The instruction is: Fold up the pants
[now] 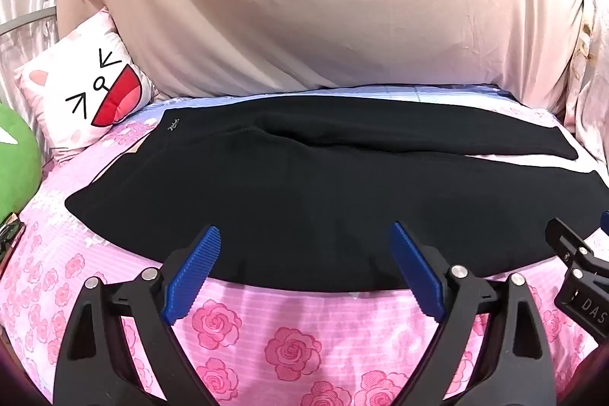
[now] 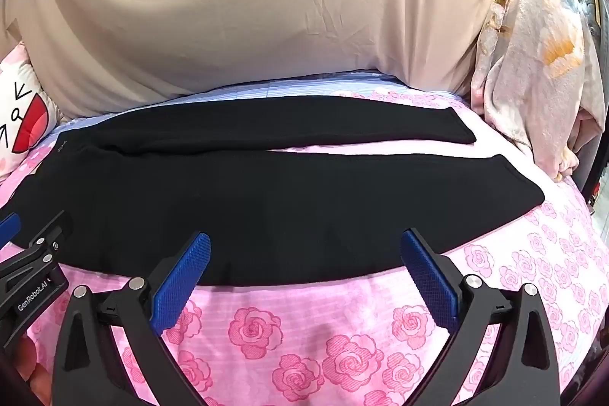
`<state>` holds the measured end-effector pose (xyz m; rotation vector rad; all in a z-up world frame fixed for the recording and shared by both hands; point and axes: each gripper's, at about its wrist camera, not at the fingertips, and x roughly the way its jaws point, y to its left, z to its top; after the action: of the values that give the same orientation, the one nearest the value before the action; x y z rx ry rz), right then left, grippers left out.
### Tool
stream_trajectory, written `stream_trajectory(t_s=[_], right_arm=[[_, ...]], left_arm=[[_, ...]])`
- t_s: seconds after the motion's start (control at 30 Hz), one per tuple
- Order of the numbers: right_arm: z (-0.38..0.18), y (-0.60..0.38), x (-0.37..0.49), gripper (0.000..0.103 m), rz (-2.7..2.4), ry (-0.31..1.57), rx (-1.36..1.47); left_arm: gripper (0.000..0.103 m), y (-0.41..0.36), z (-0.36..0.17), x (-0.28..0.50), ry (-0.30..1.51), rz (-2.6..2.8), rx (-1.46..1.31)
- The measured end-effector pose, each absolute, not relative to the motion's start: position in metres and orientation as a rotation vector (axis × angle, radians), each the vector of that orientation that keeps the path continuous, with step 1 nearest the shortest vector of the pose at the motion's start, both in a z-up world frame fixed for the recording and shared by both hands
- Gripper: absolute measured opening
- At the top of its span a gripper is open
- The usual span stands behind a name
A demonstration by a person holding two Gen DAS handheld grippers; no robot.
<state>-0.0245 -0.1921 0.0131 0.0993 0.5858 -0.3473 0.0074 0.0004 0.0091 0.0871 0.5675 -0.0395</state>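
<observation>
Black pants [image 1: 304, 185] lie spread flat across the pink rose-print bed sheet [image 1: 266, 330], waistband to the left, both legs running right. In the right wrist view the same pants [image 2: 266, 200] show two separate leg ends at the right. My left gripper [image 1: 306, 238] hovers over the near edge of the pants by the hip part, jaws wide apart, nothing between its blue pads. My right gripper [image 2: 306, 246] stands open over the near leg's front edge, also with nothing in it. Each gripper shows at the edge of the other's view.
A beige cloth [image 1: 323, 6] hangs behind the bed. A white cat-face pillow [image 1: 87, 94] and a green plush [image 1: 15, 158] lie at the left. A crumpled pale patterned blanket [image 2: 533, 63] is heaped at the right. Bare sheet [image 2: 304, 330] lies in front of the pants.
</observation>
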Motion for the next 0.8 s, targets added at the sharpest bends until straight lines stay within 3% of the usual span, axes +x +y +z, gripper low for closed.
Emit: stream_trajectory(t_s=[0.8], right_arm=[[0.0099, -0.1895, -0.0282, 0.098, -0.352, 0.584, 0.096]], left_arm=[[0.088, 0.0022, 0.0016, 0.0019, 0.543, -0.043, 0.083]])
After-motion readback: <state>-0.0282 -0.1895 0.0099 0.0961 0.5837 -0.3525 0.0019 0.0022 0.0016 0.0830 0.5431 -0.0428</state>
